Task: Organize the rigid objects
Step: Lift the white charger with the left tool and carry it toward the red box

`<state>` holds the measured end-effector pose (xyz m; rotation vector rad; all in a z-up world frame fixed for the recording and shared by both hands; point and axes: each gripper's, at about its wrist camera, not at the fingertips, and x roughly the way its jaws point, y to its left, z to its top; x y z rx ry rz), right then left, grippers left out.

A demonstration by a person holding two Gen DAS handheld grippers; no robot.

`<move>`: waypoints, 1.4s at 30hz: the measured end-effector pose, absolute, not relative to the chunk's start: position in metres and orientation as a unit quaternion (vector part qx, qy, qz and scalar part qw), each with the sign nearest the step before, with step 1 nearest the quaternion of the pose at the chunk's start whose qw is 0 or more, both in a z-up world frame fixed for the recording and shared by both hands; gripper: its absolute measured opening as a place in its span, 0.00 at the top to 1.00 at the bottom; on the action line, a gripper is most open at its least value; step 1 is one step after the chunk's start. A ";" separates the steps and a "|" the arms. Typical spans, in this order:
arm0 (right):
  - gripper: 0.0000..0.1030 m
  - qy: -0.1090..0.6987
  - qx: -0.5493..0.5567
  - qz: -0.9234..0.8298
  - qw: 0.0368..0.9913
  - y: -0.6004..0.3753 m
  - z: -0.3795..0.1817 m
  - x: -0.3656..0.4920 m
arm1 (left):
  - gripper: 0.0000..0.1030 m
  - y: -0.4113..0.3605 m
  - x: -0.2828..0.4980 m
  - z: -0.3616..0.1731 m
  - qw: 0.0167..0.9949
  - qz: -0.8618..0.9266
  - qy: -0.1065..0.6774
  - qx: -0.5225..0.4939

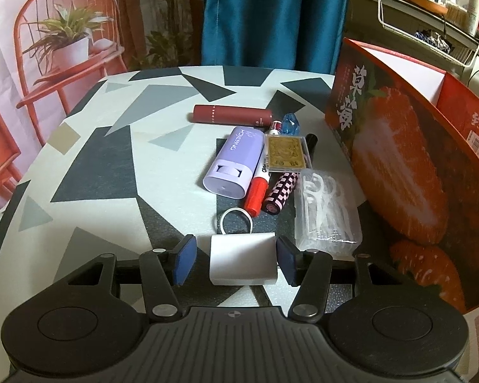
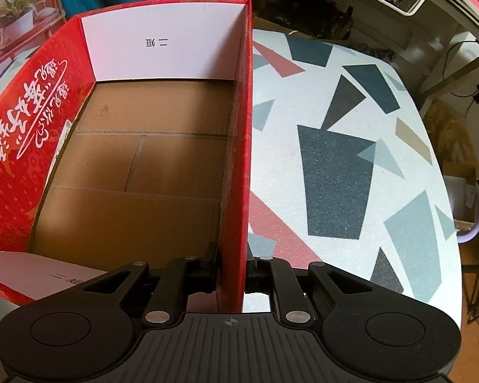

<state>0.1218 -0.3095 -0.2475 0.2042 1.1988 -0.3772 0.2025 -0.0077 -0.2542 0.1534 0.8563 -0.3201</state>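
In the left wrist view my left gripper point(image 1: 236, 260) is open around a small white box point(image 1: 243, 260) with a white loop, its pads a little apart from the box's sides. Beyond it lie a lilac case point(image 1: 231, 162), a red marker point(image 1: 256, 196), a checkered tube point(image 1: 279, 193), a gold card case point(image 1: 287, 153), a clear box of floss picks point(image 1: 327, 214) and a dark red tube point(image 1: 233, 115). The red strawberry box point(image 1: 408, 172) stands to the right. In the right wrist view my right gripper point(image 2: 231, 271) is shut on that box's right wall point(image 2: 239, 159); the box is empty inside.
The table point(image 2: 335, 175) has a white cloth with grey and dark geometric patches. A blue curtain point(image 1: 271, 16) hangs behind it. A wire shelf with clutter point(image 1: 431, 16) stands at the back right. A small blue gem point(image 1: 290, 124) lies by the dark red tube.
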 end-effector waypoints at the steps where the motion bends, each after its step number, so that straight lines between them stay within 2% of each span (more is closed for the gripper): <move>1: 0.87 0.561 0.094 -0.176 0.803 -0.310 -0.249 0.123 | 0.44 -0.007 0.202 -0.254 0.895 -0.154 0.412 0.073; 35: 0.87 0.565 0.087 -0.175 0.802 -0.308 -0.251 0.125 | 0.42 -0.005 0.199 -0.258 0.889 -0.164 0.421 0.080; 38: 0.87 0.565 0.086 -0.175 0.802 -0.308 -0.250 0.125 | 0.53 -0.005 0.198 -0.257 0.888 -0.168 0.421 0.079; 42: 0.87 0.565 0.085 -0.175 0.802 -0.308 -0.249 0.125 | 0.53 -0.004 0.198 -0.256 0.889 -0.159 0.420 0.085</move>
